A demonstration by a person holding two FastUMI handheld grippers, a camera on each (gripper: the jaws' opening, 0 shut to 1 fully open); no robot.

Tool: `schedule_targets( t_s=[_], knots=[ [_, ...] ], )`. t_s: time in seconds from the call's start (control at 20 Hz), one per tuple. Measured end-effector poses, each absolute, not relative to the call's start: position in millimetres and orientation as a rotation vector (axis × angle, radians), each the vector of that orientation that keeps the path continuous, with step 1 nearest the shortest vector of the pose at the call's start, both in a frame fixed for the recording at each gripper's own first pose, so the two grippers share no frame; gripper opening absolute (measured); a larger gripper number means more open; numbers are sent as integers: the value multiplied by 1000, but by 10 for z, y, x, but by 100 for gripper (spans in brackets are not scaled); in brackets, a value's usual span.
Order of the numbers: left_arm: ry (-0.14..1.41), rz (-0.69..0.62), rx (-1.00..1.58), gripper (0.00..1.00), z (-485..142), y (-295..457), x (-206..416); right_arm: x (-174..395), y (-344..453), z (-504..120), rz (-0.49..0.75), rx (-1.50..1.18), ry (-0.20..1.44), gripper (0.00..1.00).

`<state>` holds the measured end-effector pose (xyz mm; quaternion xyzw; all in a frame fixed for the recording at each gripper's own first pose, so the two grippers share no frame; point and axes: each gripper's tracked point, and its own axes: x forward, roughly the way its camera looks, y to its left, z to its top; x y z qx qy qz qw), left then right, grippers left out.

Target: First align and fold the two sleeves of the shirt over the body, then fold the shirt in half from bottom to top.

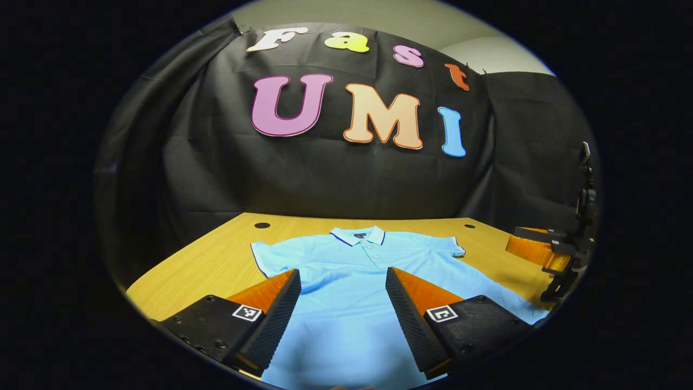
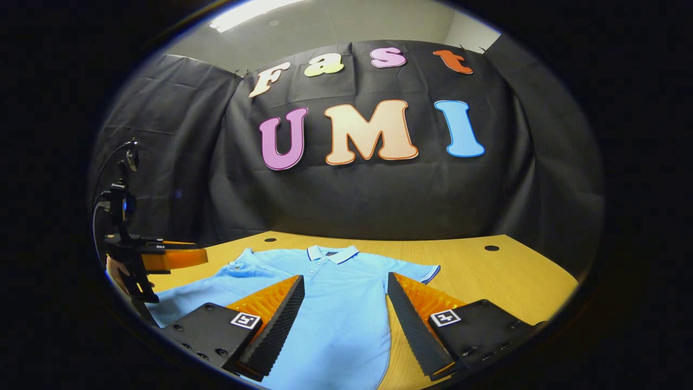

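Right gripper point(image 2: 345, 287) wide open above shirt point(image 2: 335, 292), flat on table point(image 2: 487, 271), collar far. Left gripper point(image 2: 173, 259) at left edge.

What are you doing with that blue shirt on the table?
A person is holding two grippers over a light blue polo shirt that lies flat, collar away, on a wooden table. It's about to be folded, but nothing is folded yet: both sleeves are spread out to the sides. The left gripper and right gripper both hover above the shirt with fingers wide open, holding nothing.
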<state>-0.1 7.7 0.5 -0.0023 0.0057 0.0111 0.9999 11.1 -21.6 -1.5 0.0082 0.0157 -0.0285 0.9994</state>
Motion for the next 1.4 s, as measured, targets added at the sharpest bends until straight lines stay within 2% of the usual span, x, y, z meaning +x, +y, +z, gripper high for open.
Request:
schedule_targets(
  t_s=[0.3, 0.55, 0.8, 0.95, 1.1, 1.35, 1.4],
  knots=[
    [-4, 33, -26, 94, 80, 168, 0, 492, -491, 1, -36, 28, 140, 98],
    [13, 11, -48, 93, 28, 124, 29, 1037, -990, -79, -78, -29, 275, 98],
    [16, -1, -69, 93, 20, 128, 58, 1565, -1488, -460, -163, -29, 435, 97],
    [9, 2, -68, 94, 46, 160, 59, 1774, -1633, -761, -206, 65, 527, 98],
    [11, -3, -61, 94, 36, 161, 75, 1951, -1768, -962, -250, 116, 548, 94],
    [18, 4, -67, 94, 6, 198, 105, 2033, -1884, -1192, -286, 136, 573, 97],
    [21, 8, -64, 94, -21, 208, 119, 2029, -1917, -1240, -296, 118, 584, 94]
  ],
)
